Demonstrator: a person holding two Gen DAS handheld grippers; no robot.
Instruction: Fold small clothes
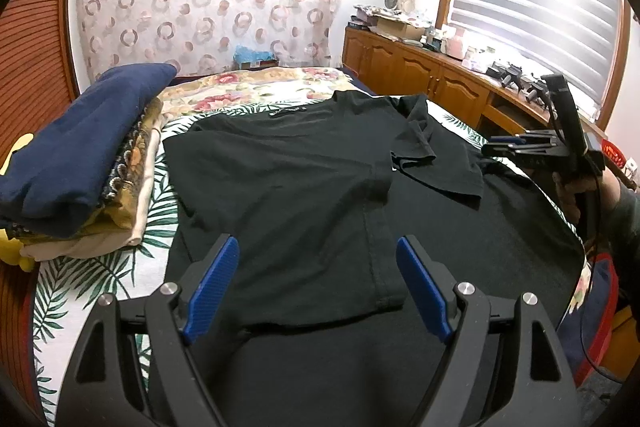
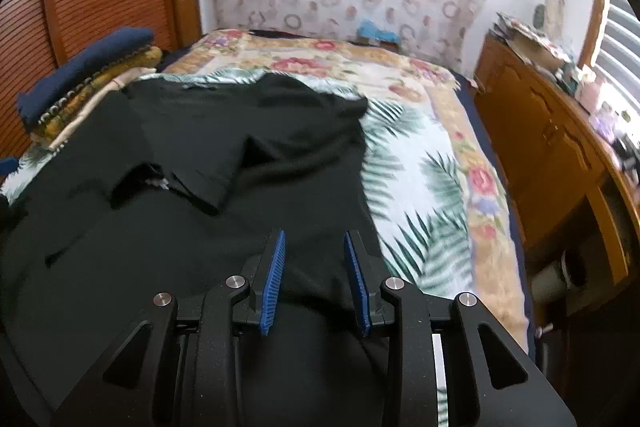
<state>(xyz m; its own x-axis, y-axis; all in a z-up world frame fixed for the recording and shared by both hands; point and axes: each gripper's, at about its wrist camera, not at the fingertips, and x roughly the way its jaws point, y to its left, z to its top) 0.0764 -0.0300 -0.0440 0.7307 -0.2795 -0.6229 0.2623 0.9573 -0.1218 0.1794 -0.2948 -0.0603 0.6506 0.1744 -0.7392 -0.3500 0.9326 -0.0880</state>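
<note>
a black shirt (image 1: 288,179) lies spread on the bed (image 2: 432,163), collar toward the far end, one side already folded over with a sleeve (image 1: 436,167) doubled across its middle. the left gripper (image 1: 318,247) hovers over the near hem, jaws wide apart with nothing between them. the right gripper (image 2: 315,239) hangs above the shirt's right edge, jaws narrowly parted and empty. a stack of folded clothes (image 1: 76,155) sits just left of the shirt. a wooden cabinet (image 2: 548,147) runs along the right.
</note>
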